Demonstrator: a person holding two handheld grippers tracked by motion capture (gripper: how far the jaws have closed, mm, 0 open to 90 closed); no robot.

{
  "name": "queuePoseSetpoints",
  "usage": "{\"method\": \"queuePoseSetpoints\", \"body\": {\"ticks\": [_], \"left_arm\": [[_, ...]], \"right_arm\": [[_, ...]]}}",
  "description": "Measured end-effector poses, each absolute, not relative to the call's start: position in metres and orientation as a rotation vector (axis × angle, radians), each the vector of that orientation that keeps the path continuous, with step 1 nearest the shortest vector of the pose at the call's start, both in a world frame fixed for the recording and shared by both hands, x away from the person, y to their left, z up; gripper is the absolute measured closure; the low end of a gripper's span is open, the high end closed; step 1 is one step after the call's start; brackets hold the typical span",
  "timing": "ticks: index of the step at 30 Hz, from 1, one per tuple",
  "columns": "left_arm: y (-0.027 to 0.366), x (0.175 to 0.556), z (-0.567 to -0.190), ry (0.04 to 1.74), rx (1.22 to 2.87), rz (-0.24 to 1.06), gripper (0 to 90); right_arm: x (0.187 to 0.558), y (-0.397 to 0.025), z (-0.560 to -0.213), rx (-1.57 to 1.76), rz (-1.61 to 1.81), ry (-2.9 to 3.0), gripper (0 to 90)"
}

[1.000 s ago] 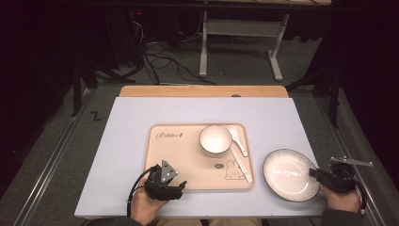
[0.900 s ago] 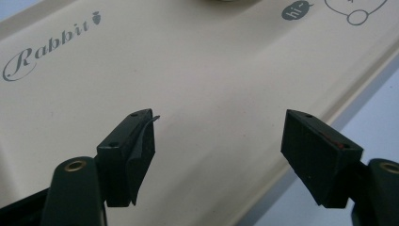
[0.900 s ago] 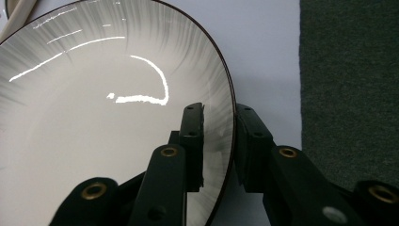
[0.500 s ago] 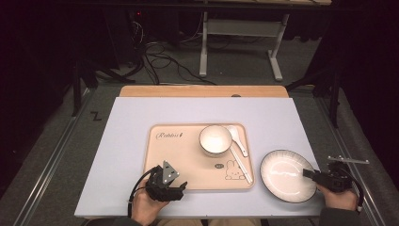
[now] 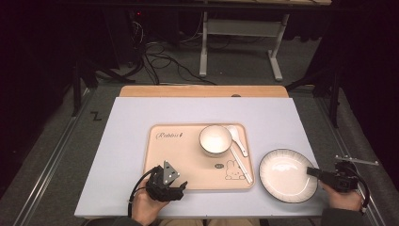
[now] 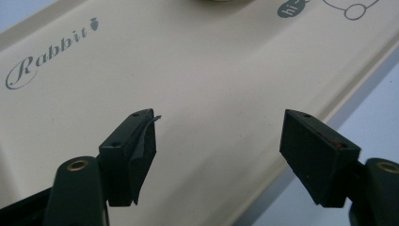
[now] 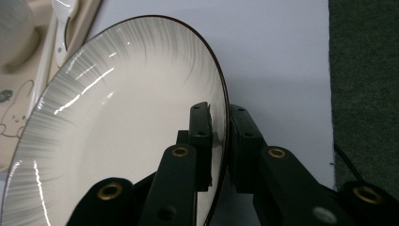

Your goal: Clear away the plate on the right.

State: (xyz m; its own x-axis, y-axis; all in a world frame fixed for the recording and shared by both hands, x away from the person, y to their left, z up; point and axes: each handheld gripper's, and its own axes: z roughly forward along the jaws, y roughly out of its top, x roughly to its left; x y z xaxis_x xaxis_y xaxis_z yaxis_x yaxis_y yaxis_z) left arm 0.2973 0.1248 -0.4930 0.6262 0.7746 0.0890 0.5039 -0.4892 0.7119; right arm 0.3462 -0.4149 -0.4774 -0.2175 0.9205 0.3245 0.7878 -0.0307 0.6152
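One plate point(image 5: 287, 175), white with grey streaks and a dark rim, sits on the pale table point(image 5: 131, 122) just right of the tray point(image 5: 188, 162), near the front right corner. Right gripper point(image 5: 316, 172) is clamped on the plate's right rim: in the right gripper view the jaws pinch the rim point(image 7: 221, 136), one inside the dish, one outside. In that view the plate looks tilted, but I can't tell if it's clear of the table.

Left gripper point(image 5: 175, 187) hovers over the tray's front left edge, jaws wide apart with nothing between them; the left gripper view looks across bare tray with "Rabbit" lettering point(image 6: 47, 54).

On the tray: white bowl point(image 5: 215, 140) upright in the back right part, white spoon point(image 5: 236, 137) just right of it, pale chopsticks point(image 5: 241, 162) running from beside the bowl toward the front right corner, next to a rabbit drawing point(image 5: 231, 170).

Dark floor with cables point(image 5: 162, 59) and a metal stand point(image 5: 240, 35) behind the table.
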Motion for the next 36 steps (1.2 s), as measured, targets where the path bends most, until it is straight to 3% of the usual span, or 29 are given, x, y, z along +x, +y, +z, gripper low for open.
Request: {"method": "queuePoseSetpoints", "body": {"ticks": [23,36], "left_arm": [[0.123,0.293,-0.488,0.9,2.181,0.554,31.9],[0.124,0.295,-0.487,0.937,2.153,0.505,32.1]], "right_arm": [[0.333,-0.408,-0.453,1.691,1.175,1.983,85.9],[0.329,-0.411,-0.449,1.67,1.216,1.944,85.7]]}}
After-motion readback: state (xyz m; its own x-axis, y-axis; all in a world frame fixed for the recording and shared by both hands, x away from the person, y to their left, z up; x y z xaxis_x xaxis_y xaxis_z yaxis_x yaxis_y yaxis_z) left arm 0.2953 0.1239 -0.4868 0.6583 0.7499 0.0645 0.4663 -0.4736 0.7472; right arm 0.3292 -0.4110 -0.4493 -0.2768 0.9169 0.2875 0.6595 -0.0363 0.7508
